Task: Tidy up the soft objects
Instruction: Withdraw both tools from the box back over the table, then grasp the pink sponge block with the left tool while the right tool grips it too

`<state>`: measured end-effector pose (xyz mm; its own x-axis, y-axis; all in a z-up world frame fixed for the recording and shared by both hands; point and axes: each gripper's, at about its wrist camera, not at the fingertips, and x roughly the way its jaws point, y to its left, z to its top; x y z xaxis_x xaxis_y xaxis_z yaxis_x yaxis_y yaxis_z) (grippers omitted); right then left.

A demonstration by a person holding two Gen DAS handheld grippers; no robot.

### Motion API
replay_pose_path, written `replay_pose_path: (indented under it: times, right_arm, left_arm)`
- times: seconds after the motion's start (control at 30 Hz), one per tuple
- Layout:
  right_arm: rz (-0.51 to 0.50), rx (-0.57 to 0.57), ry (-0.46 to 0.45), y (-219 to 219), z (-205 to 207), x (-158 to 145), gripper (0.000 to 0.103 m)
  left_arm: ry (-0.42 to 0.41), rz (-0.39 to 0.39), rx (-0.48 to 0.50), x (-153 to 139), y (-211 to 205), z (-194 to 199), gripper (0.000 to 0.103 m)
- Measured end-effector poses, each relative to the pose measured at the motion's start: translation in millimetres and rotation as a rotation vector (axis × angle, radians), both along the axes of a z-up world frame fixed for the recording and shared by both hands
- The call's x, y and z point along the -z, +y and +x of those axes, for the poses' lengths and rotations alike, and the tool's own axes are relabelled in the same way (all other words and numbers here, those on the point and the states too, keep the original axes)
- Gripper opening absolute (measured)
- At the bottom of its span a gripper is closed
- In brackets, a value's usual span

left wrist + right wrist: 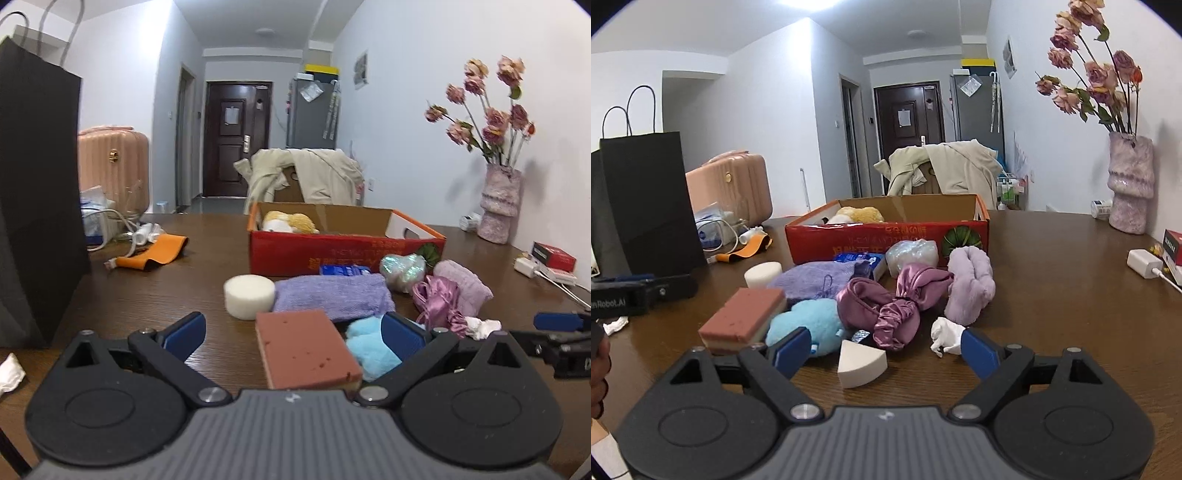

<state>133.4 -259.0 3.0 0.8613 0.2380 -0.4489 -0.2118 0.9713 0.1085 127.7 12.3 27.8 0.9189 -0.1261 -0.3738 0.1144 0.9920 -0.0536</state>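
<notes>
Landmark: red cardboard box (886,236), open-topped, on the brown table (1052,295).
Box contents: yellow-and-white plush (290,222), mostly hidden behind the box wall.
Before the box, left end: white round sponge (249,296), beside it a purple towel (330,297).
Before the box, centre: blue packet (866,260), largely covered by the towel, print unreadable; iridescent wrapped item (912,255) touching the box front, kind not made out.
Before the box, right end: lilac fluffy roll (971,286); satin purple bundle (894,306) just beside it.
Nearest row: brick-red layered sponge (306,349), pale blue plush (805,325) partly behind a finger, white wedge sponge (860,363), small white crumpled piece (945,336).
Left gripper (293,330): spread wide, brick-red sponge between the fingers, pads not pressing.
Right gripper (886,350): spread, wedge sponge between the fingers, untouched.
</notes>
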Motion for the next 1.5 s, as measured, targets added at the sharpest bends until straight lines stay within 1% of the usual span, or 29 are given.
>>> replay_pose_path:
  times: [0.03, 0.13, 0.2, 0.23, 0.33, 0.4, 0.43, 0.47, 0.5, 0.57, 0.6, 0.63, 0.67, 0.73, 0.83, 0.9, 0.97, 1.03, 1.07, 1.1, 1.13, 1.2, 1.27, 1.3, 1.33, 1.37, 1.43, 1.47, 1.5]
  right_arm:
    - [0.001, 0.014, 0.003, -2.2, 2.8, 0.2, 0.085]
    - [0.002, 0.047, 0.029, -8.2, 14.4, 2.1, 0.072]
    - [0.012, 0.014, 0.037, -8.6, 21.8, 2.4, 0.060]
    - [0.020, -0.007, 0.033, -6.8, 24.3, 1.8, 0.059]
    - [0.037, -0.104, 0.025, 4.5, 32.1, 0.9, 0.055]
    - [0.043, -0.183, 0.033, 16.0, 38.0, 1.3, 0.045]
    - [0.042, -0.217, 0.040, 22.5, 40.4, 1.7, 0.042]
    - [0.034, -0.259, 0.053, 29.5, 43.7, 2.4, 0.037]
    - [0.027, -0.303, 0.072, 37.1, 46.8, 4.0, 0.031]
    - [0.019, -0.380, 0.106, 53.0, 52.0, 7.8, 0.026]
    - [0.018, -0.408, 0.118, 61.0, 54.6, 9.5, 0.025]
    - [0.019, -0.425, 0.127, 68.8, 57.4, 11.2, 0.024]
    - [0.017, -0.432, 0.130, 75.3, 59.7, 12.9, 0.024]
    - [-0.003, -0.416, 0.126, 85.6, 66.0, 14.9, 0.024]
    - [-0.041, -0.376, 0.125, 94.5, 75.3, 17.3, 0.022]
    - [-0.066, -0.326, 0.129, 93.6, 78.3, 17.7, 0.019]
    - [-0.100, -0.240, 0.140, 89.3, 82.5, 17.7, 0.015]
    - [-0.120, -0.162, 0.154, 83.8, 85.1, 16.1, 0.016]
    - [-0.112, -0.144, 0.148, 80.8, 83.9, 12.0, 0.020]
    - [-0.093, -0.146, 0.130, 79.0, 81.8, 7.1, 0.022]
    - [-0.059, -0.171, 0.108, 77.8, 80.1, 1.2, 0.022]
    - [0.002, -0.261, 0.097, 83.3, 81.4, -7.2, 0.024]
    - [0.019, -0.334, 0.114, 95.5, 89.8, -6.7, 0.026]
    - [0.015, -0.349, 0.125, 103.2, 94.6, -4.6, 0.026]
    - [0.014, -0.363, 0.142, 111.1, 101.1, -1.6, 0.026]
    - [0.024, -0.378, 0.162, 117.1, 107.0, 2.2, 0.026]
    - [0.047, -0.392, 0.206, 124.3, 114.9, 10.4, 0.025]
    - [0.046, -0.372, 0.213, 127.5, 114.3, 13.4, 0.023]
    - [0.040, -0.352, 0.207, 126.6, 111.7, 15.1, 0.023]
  left_arm:
    - [0.004, 0.003, 0.005, 1.5, -1.7, 1.7, 0.103]
    - [0.026, 0.004, 0.009, 5.5, -4.9, 10.5, 0.103]
    - [0.051, 0.002, 0.004, 9.8, -6.6, 19.0, 0.103]
    - [0.064, 0.002, 0.004, 12.3, -7.8, 23.1, 0.103]
    - [0.112, 0.000, 0.010, 23.6, -12.0, 38.6, 0.103]
    - [0.131, -0.005, 0.021, 30.1, -15.2, 46.7, 0.103]
    - [0.142, -0.003, 0.018, 33.1, -16.3, 50.8, 0.103]
    - [0.153, 0.002, 0.008, 35.7, -16.1, 55.1, 0.102]
    - [0.166, 0.004, 0.002, 37.8, -14.1, 58.6, 0.101]
    - [0.186, -0.010, 0.010, 40.0, -5.6, 62.1, 0.091]
    - [0.191, -0.018, 0.028, 40.7, -2.1, 62.2, 0.084]
    - [0.196, -0.021, 0.050, 41.8, 1.3, 62.0, 0.080]
    - [0.201, -0.024, 0.069, 42.5, 3.7, 61.6, 0.072]
    - [0.200, -0.038, 0.100, 43.8, 12.2, 58.6, 0.072]
    - [0.191, -0.035, 0.138, 44.0, 24.0, 51.8, 0.071]
    - [0.188, -0.047, 0.204, 43.8, 31.5, 47.0, 0.071]
    - [0.176, -0.053, 0.278, 42.7, 32.4, 42.2, 0.071]
    - [0.180, -0.053, 0.321, 43.3, 30.7, 40.5, 0.074]
    - [0.187, -0.043, 0.337, 43.6, 29.8, 39.6, 0.077]
    - [0.186, -0.029, 0.341, 43.3, 31.0, 37.9, 0.078]
    - [0.175, -0.016, 0.327, 42.0, 34.4, 35.4, 0.083]
    - [0.164, -0.025, 0.277, 39.1, 48.0, 31.9, 0.084]
    - [0.152, -0.025, 0.197, 37.1, 61.9, 28.6, 0.084]
    - [0.148, -0.024, 0.142, 36.7, 69.2, 27.4, 0.084]
    - [0.146, -0.042, 0.099, 36.0, 77.2, 25.8, 0.084]
    - [0.147, -0.078, 0.071, 34.1, 84.5, 23.7, 0.084]
    - [0.175, -0.161, 0.051, 30.1, 95.8, 19.4, 0.080]
    - [0.191, -0.205, 0.066, 28.8, 99.7, 17.8, 0.072]
    - [0.201, -0.245, 0.088, 27.7, 100.0, 15.7, 0.067]
